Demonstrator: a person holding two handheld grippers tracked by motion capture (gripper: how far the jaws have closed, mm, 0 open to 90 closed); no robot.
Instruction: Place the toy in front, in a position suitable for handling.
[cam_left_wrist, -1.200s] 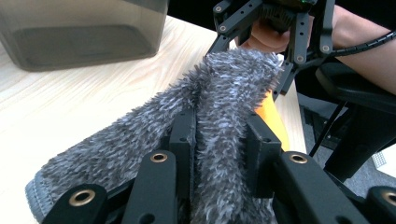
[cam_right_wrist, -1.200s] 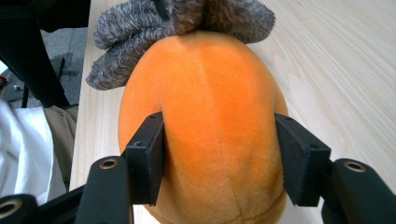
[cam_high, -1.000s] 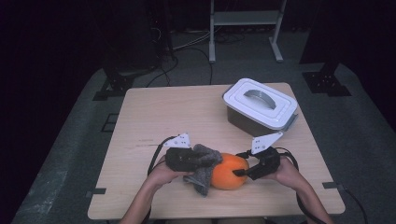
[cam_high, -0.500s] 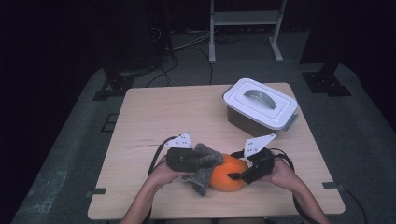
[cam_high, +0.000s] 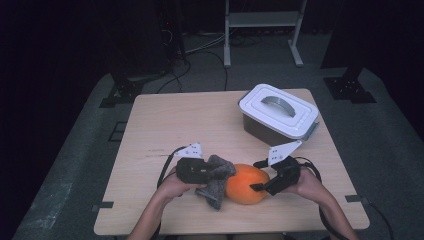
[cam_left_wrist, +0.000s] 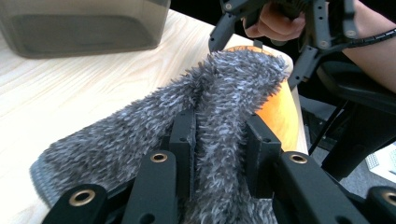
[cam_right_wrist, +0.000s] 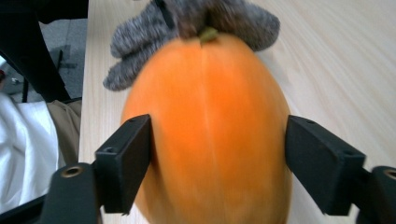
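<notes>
**High view: cloth on pumpkin, wipe in hand**

High view shows the orange pumpkin lying on the wooden table near its front edge, between my two tools. I hold the left gripper with a grey fluffy cloth pinched in its jaws; the left gripper view confirms a fold of pile clamped between them, the rest draped against the stem end of the pumpkin. My right gripper bears on the opposite end. In the right gripper view its jaws are spread wide around the pumpkin; the near jaw touches the skin, the far jaw stands just beside it, and I cannot tell whether it makes contact.

Findings, as judgement:
- The step is wiping the skin while the fruit is steadied.
- The rounded body is likely to roll or slide; I should seat both right jaws before pressing.
- Cloth grip is deep and looks secure; keep strokes short and light, along the curve.
- The lidded white container stands well apart at the rear right and should not interfere.
</notes>
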